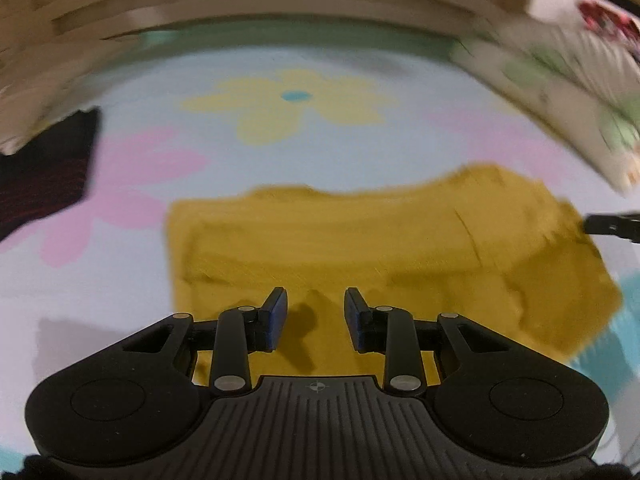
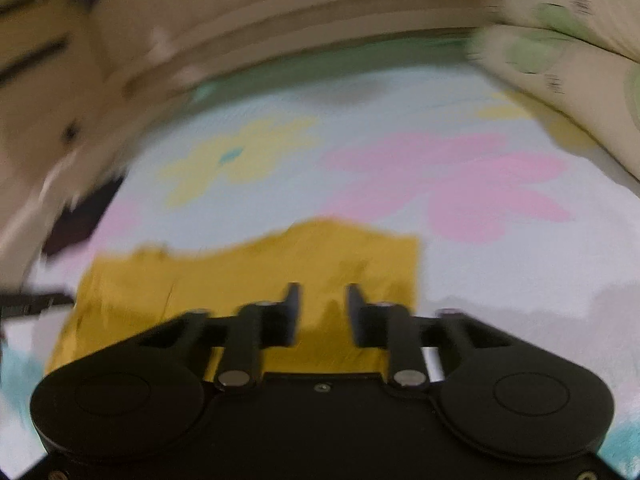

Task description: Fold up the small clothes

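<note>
A mustard-yellow small garment lies flat on a light blue flowered sheet. My left gripper is open and empty, just above the garment's near edge. The garment also shows in the right wrist view. My right gripper is open and empty over the garment's near right part. The right gripper's tip shows at the garment's right edge in the left wrist view. The left gripper's tip shows at the garment's left edge in the right wrist view. Both views are blurred.
A dark red-black cloth lies at the sheet's far left. Pale pillows with green print lie along the right side. A wooden headboard runs along the far edge. The sheet carries pink and yellow flower prints.
</note>
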Motion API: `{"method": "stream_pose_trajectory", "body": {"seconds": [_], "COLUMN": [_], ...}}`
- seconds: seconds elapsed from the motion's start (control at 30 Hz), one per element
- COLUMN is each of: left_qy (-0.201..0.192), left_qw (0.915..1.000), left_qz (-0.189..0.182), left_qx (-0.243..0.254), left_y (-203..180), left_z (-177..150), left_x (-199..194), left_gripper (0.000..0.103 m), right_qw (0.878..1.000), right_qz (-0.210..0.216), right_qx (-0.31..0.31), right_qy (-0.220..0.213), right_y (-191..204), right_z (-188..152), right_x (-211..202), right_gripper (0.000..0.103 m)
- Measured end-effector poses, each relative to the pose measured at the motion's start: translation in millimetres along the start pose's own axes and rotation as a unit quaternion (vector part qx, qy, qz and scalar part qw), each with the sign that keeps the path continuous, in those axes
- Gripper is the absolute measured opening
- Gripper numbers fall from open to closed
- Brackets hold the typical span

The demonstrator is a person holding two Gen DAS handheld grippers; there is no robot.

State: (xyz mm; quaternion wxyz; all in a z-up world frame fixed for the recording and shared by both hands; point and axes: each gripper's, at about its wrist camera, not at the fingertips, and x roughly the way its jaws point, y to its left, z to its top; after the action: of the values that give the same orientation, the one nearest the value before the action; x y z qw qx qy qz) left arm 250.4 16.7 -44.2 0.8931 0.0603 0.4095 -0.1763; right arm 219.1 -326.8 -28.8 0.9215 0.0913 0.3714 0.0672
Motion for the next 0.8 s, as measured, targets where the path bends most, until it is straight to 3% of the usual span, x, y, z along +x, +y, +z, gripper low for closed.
{"method": "stream_pose_trajectory", "body": {"seconds": [0.13,0.23,0.33,0.47,0.63,0.8], "left_qy": [0.025,0.031,0.024,0.012,0.010,-0.002], "left_qw": [0.9994,0.9991,0.9996,0.9998,0.9978,0.9979], "left_qz": [-0.013,-0.010,-0.010,-0.001,-0.001,0.010], "left_qx": [0.021,0.028,0.012,-0.015,-0.065,-0.064], "left_y": [-15,-16,-9,0,16,28], "left_z": [-13,-14,-6,11,36,54], "left_x": [10,22,31,43,63,79], "left_gripper": [0.030,0.030,0.030,0.030,0.030,0.030], "right_qw": [0.996,0.993,0.993,0.995,0.998,0.999], "right_qz": [0.026,0.025,0.010,-0.014,-0.035,-0.040], "right_qx": [-0.076,-0.096,-0.096,-0.090,-0.041,-0.012], "right_qy": [0.033,0.058,0.065,0.037,0.010,0.005], "right_y": [35,46,47,42,23,11], "right_z": [-27,-36,-35,-29,-4,12], "right_x": [11,25,39,45,60,80], "right_gripper": [0.024,0.024,0.023,0.021,0.022,0.022]}}
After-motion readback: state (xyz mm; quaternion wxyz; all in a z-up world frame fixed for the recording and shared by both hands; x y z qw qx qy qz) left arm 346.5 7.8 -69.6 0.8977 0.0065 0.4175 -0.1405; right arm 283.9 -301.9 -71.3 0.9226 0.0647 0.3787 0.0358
